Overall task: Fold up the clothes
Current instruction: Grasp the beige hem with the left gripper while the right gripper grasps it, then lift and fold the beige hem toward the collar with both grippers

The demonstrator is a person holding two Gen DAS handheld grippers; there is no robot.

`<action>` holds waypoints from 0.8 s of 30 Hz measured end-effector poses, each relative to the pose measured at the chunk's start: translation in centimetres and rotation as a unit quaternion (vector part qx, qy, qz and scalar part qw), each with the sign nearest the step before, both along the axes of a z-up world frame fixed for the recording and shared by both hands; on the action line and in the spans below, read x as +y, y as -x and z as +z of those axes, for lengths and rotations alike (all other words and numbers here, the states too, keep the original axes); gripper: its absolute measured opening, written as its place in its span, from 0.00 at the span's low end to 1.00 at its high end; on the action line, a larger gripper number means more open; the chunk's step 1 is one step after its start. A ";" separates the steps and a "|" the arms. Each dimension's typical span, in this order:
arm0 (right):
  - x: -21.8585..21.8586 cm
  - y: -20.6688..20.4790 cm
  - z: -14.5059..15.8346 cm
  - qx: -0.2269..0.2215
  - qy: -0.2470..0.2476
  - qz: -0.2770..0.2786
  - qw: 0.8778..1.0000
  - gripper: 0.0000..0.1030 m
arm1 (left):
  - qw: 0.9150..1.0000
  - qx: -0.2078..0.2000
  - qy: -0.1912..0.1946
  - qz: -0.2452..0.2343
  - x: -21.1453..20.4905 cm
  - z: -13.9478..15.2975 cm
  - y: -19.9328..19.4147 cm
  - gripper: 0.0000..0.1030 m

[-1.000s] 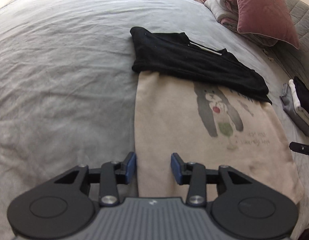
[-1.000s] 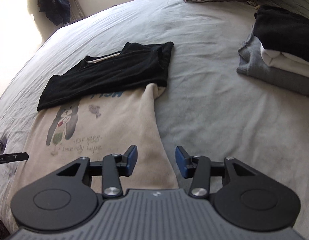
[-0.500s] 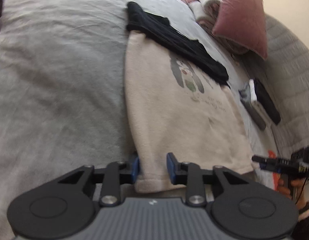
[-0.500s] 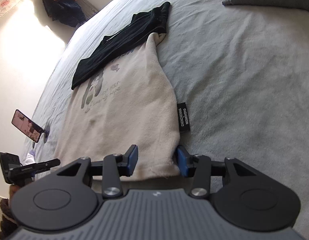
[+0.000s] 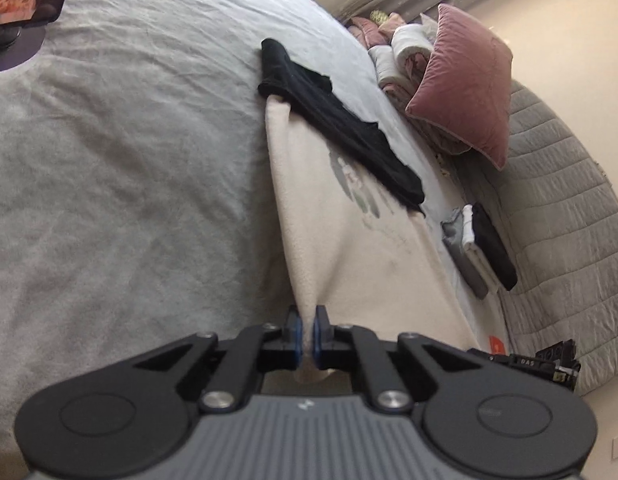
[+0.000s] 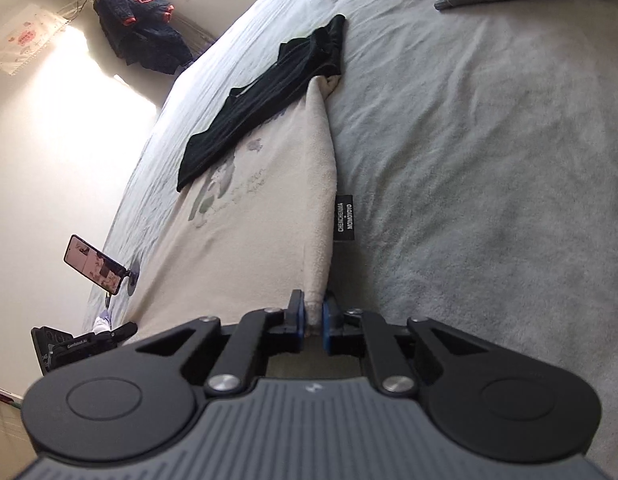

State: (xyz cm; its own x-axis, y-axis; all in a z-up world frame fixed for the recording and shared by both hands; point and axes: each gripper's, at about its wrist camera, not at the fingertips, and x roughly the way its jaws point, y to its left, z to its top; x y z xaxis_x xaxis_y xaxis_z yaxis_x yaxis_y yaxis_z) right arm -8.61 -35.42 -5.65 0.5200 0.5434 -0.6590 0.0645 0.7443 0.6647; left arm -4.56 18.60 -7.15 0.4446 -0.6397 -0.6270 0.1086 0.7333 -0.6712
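Both claws now clamped on the cream shirt's hem corners; a second ago they hung open.
Left claw pinched shut on cream shirt; right claw closing, fabric pressed between pads. Shirt lies on the bed, black garment across its far end.

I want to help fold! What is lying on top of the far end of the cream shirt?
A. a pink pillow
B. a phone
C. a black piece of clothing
C: the black garment lies across the far end of the cream shirt.
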 end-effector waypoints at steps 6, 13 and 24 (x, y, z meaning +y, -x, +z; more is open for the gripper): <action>0.2 -0.8 -1.4 0.024 0.007 -0.002 1.000 0.12 | 1.000 0.013 -0.015 -0.019 -0.7 -1.3 -0.8 0.08; 0.1 -1.0 -1.6 0.020 -0.035 0.000 0.999 0.40 | 0.998 0.013 0.013 -0.055 -1.1 -1.2 -0.7 0.46; 0.4 -2.4 -0.1 0.009 -0.089 0.002 0.996 0.12 | 0.994 0.031 0.055 -0.092 -1.9 -0.9 -2.2 0.05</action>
State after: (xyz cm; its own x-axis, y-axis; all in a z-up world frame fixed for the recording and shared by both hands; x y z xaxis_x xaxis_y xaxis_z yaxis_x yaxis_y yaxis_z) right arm -6.17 -35.03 -5.72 0.5070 0.6545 -0.5609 0.0740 0.6153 0.7848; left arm -2.36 16.70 -8.02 0.2757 -0.7724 -0.5722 0.1897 0.6273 -0.7553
